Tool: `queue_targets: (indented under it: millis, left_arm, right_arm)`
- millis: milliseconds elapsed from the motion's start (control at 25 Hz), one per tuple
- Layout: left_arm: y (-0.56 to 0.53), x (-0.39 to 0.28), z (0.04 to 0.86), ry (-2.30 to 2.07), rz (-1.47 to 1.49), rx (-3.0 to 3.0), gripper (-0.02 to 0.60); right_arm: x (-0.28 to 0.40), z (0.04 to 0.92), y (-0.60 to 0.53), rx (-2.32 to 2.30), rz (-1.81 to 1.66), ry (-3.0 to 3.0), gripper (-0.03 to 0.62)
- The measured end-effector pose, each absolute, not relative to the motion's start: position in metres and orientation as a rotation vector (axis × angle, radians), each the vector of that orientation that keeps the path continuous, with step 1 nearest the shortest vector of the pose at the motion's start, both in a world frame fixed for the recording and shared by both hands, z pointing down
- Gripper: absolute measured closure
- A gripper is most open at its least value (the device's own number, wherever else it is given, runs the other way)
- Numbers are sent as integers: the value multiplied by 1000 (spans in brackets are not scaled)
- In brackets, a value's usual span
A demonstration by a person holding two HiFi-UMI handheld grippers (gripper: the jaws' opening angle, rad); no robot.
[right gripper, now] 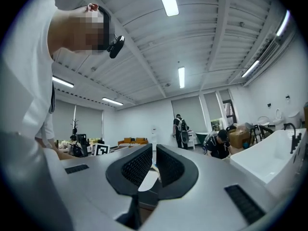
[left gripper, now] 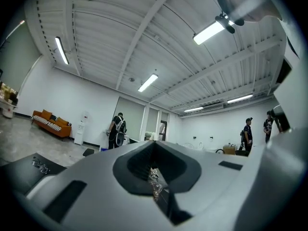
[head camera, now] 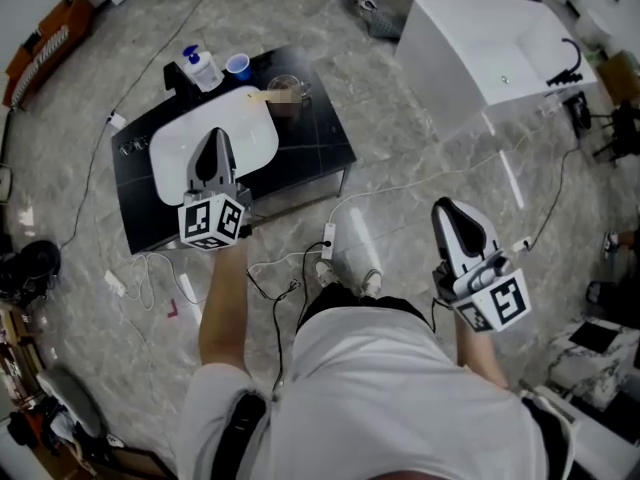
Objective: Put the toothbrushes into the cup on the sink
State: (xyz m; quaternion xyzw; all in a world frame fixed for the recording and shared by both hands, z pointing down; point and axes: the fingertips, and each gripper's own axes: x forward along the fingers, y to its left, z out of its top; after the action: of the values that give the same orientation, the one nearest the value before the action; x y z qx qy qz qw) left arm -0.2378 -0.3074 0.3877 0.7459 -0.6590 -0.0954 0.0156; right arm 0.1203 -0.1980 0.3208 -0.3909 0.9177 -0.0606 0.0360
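A white sink basin (head camera: 257,133) rests on a low black table (head camera: 312,140). Behind its far right rim stands a clear cup (head camera: 288,88), and a pale toothbrush (head camera: 263,95) lies from the rim toward it. My left gripper (head camera: 213,140) hovers over the basin, well short of the cup. In the left gripper view that gripper (left gripper: 154,150) is shut with nothing between the jaws. My right gripper (head camera: 448,210) is held over the floor far to the right of the table. In the right gripper view it (right gripper: 153,154) shows a narrow empty gap between the pads.
A soap bottle (head camera: 203,69) and a small blue cup (head camera: 237,65) stand at the table's back left. A brown block (head camera: 285,109) sits by the clear cup. A white bathtub (head camera: 490,48) stands at the far right. Cables (head camera: 300,263) trail over the floor before the table.
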Motion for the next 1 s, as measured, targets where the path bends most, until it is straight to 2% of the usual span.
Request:
queue_targets:
  millis: [640,1000]
  left_arm:
    - [-148,-190,353,-2178,-181,2290,578]
    - [-92,-182,362,-2261,-93,2199,578]
  right_arm:
    - [92,311,-201,-958,-160,2862,545]
    - [78,314,-197,-857,-168,2895,545]
